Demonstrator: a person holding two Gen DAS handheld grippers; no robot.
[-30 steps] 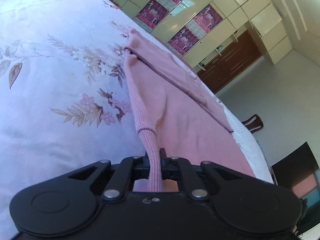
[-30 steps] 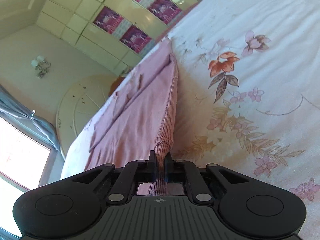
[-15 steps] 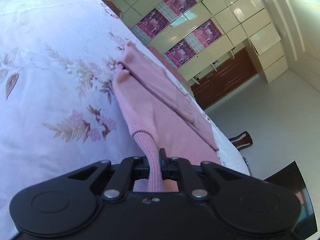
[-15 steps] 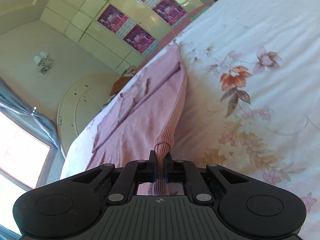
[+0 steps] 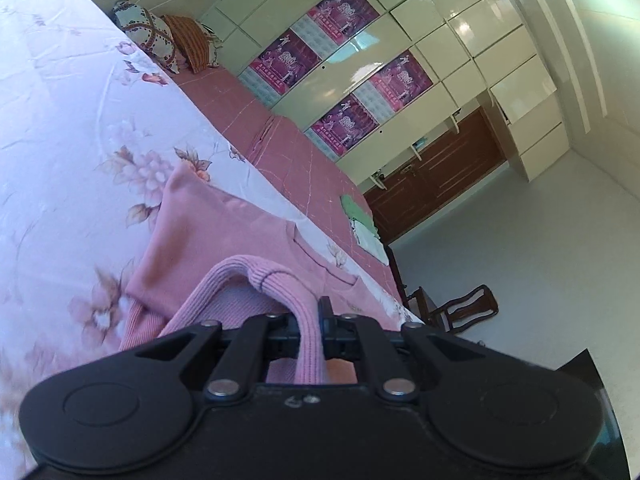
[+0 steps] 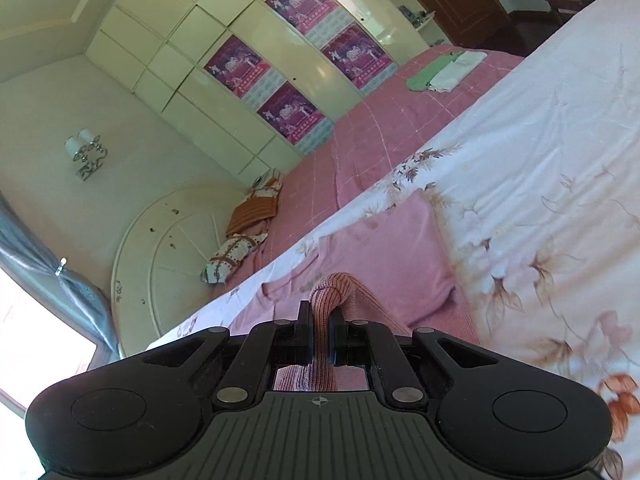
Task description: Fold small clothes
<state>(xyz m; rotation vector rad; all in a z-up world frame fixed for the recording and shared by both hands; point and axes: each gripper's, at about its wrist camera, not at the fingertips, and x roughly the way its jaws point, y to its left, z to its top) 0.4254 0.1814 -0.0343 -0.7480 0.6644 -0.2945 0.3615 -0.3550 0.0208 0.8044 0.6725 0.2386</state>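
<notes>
A pink knit sweater [image 5: 224, 232] lies on the floral bedsheet [image 5: 72, 128]. My left gripper [image 5: 310, 316] is shut on its ribbed hem [image 5: 280, 280], which loops up over the garment's upper part. In the right wrist view the same sweater [image 6: 396, 256] lies on the sheet [image 6: 540, 168]. My right gripper [image 6: 320, 320] is shut on the ribbed hem [image 6: 332, 288] there, held over the chest near the neckline.
Pink checked bedding [image 5: 280, 136] lies beyond the floral sheet, with patterned pillows [image 5: 168, 40] at the headboard end. Folded green and white clothes [image 6: 444, 68] sit on it. Cream wardrobes with posters [image 6: 296, 52] line the wall. A wooden chair [image 5: 460, 308] stands by the bed.
Both grippers have carried the ribbed hem forward over the sweater toward the neckline, doubling the body over. Both views have tilted up, showing more of the room.
</notes>
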